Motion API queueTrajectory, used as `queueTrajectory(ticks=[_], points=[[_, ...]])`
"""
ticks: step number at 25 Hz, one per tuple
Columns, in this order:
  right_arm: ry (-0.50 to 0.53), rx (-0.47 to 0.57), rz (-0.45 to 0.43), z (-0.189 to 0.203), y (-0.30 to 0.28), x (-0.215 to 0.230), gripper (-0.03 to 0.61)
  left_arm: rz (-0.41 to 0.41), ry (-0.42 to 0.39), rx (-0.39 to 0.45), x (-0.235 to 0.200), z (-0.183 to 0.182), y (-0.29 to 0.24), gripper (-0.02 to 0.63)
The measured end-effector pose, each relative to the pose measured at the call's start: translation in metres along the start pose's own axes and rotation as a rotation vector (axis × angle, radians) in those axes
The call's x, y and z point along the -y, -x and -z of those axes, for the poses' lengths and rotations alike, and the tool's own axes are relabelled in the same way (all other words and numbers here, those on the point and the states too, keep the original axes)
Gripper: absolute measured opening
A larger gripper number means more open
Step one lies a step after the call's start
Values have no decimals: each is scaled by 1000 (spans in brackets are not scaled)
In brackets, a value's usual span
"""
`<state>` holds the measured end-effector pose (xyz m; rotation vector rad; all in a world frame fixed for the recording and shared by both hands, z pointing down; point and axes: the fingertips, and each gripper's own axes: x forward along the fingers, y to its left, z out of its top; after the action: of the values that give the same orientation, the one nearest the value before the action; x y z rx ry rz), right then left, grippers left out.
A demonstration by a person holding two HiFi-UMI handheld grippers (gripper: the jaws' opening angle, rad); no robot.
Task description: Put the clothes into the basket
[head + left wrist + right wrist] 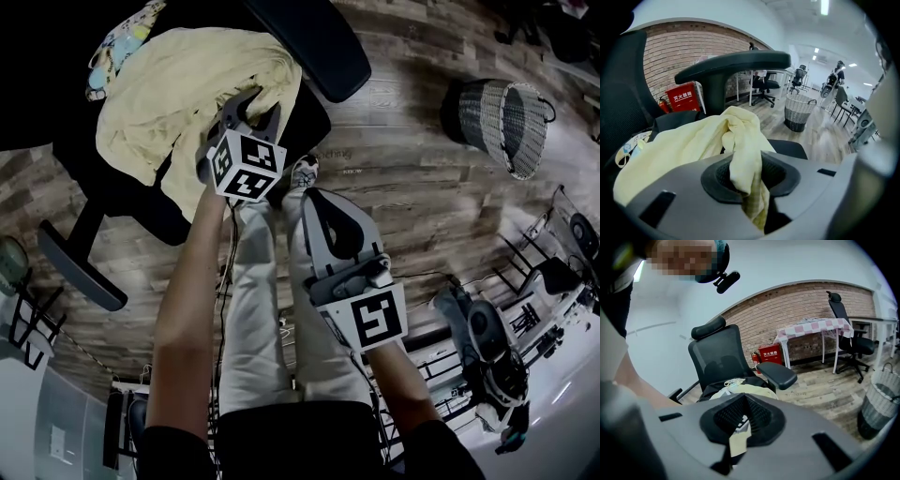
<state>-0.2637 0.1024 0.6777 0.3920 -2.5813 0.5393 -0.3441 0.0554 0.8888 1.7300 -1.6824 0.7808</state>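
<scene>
A pale yellow garment [187,94] lies spread over the seat of a black office chair [314,37]. My left gripper [251,105] reaches down onto the garment's right edge. In the left gripper view a fold of the yellow garment [740,154] runs down between the pads, and the left gripper [749,180] is shut on it. A patterned light-blue cloth [122,42] lies behind it on the seat. My right gripper [316,197] hangs over the person's leg, shut and empty [740,427]. The woven basket [506,117] stands on the floor to the far right [797,111] [880,401].
The chair's armrest [736,63] arches over the garment. A red fire-equipment box [682,98] stands against the brick wall. A table with a checked cloth [811,326] and more office chairs [848,341] stand beyond. Equipment on stands [487,347] crowds the lower right.
</scene>
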Motion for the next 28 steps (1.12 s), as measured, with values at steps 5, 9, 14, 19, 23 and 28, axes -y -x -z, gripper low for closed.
queueTrajectory(ticks=[5, 9, 14, 19, 23, 28], points=[[-8, 1, 20, -1, 3, 6, 9, -19, -1, 41, 3, -3, 15, 41], [-8, 19, 35, -8, 7, 10, 9, -17, 46, 79, 4, -12, 35, 37], [11, 57, 38, -26, 11, 7, 9, -37, 60, 130, 5, -30, 64, 37], [20, 88, 26, -43, 17, -5, 9, -59, 57, 196, 4, -58, 100, 37], [29, 103, 15, -54, 19, -14, 9, -94, 73, 254, -8, -79, 131, 37], [33, 117, 9, -68, 27, -21, 9, -170, 85, 321, -30, -104, 176, 37]])
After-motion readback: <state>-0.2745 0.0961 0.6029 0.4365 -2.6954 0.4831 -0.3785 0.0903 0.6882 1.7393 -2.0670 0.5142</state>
